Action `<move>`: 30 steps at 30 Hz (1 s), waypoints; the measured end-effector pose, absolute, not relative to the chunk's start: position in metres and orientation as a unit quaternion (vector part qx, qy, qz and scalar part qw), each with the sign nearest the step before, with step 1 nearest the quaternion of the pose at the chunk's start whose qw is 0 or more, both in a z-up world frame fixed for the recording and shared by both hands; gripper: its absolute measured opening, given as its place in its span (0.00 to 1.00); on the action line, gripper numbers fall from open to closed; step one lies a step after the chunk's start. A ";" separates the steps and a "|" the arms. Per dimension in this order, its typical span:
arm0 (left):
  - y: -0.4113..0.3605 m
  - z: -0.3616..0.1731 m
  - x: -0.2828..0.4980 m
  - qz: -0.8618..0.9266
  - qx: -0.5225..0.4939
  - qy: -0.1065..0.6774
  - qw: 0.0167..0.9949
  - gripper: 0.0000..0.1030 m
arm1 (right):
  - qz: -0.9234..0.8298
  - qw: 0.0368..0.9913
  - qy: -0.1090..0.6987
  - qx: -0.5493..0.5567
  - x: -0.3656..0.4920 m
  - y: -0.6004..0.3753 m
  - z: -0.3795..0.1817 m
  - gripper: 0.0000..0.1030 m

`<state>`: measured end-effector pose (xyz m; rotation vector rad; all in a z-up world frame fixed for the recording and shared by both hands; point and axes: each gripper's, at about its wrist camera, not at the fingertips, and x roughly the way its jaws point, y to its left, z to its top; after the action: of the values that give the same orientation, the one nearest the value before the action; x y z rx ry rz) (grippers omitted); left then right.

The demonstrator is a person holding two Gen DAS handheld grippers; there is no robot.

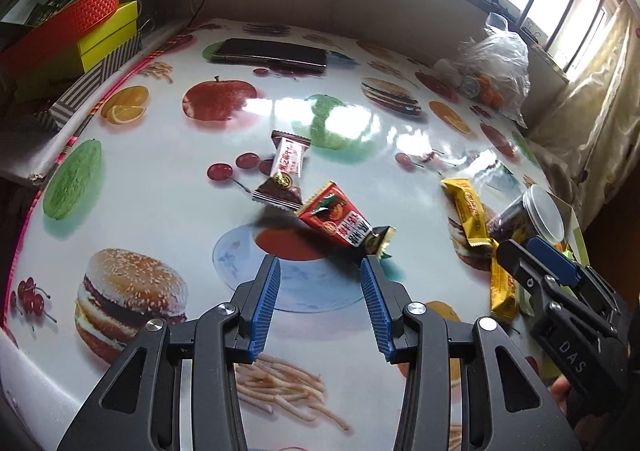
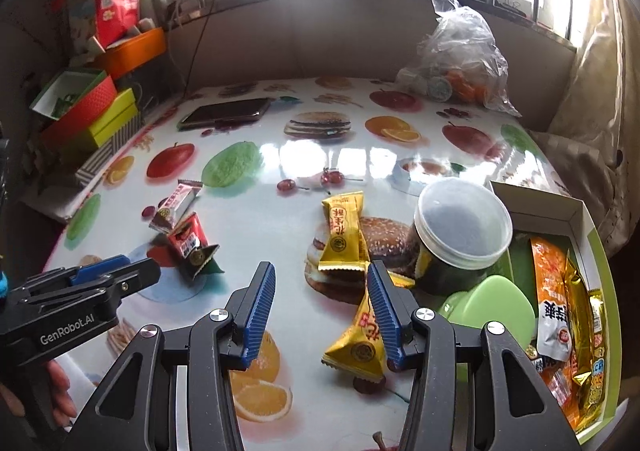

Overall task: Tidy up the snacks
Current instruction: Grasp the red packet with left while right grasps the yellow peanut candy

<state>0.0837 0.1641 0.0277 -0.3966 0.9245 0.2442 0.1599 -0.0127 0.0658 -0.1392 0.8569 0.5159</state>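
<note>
Both claws hang over the counter point(image 1: 168, 179), which has a shiny cloth with pictures of burgers, apples and oranges on it. The left claw point(image 1: 320, 265) is spread apart and grips nothing; its blue fingers point(image 1: 267, 301) point at a red snack pack point(image 1: 338, 220), which lies on the counter just past the tips at 12 o'clock, touching neither finger. A brown and white candy point(image 1: 285, 175) lies just beyond the red one, at 11 o'clock from it. The right claw point(image 2: 322, 271) is spread apart too and grips nothing. A yellow snack bar point(image 2: 345, 229) lies flat right ahead of it at 12 o'clock, and a second yellow bar point(image 2: 358, 343) lies under its right finger. At 2 o'clock from this claw stands a dark jar with a clear lid point(image 2: 460, 233). A green box point(image 2: 600, 271) sits at 3 o'clock with orange and gold snack bags point(image 2: 560, 315) inside. A black phone point(image 2: 226, 113) lies far back at 11 o'clock, and a clear plastic bag point(image 2: 460, 55) sits at 1 o'clock by the window.
</note>
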 end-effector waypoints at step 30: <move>0.170 0.005 0.135 0.115 -0.218 0.474 0.845 0.49 | 0.233 0.858 0.418 -0.188 0.213 0.047 0.029 0.43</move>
<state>0.1349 0.1701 0.0054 -0.4606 0.9992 0.2432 0.2126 0.0471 0.0292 -0.3944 0.8791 0.4891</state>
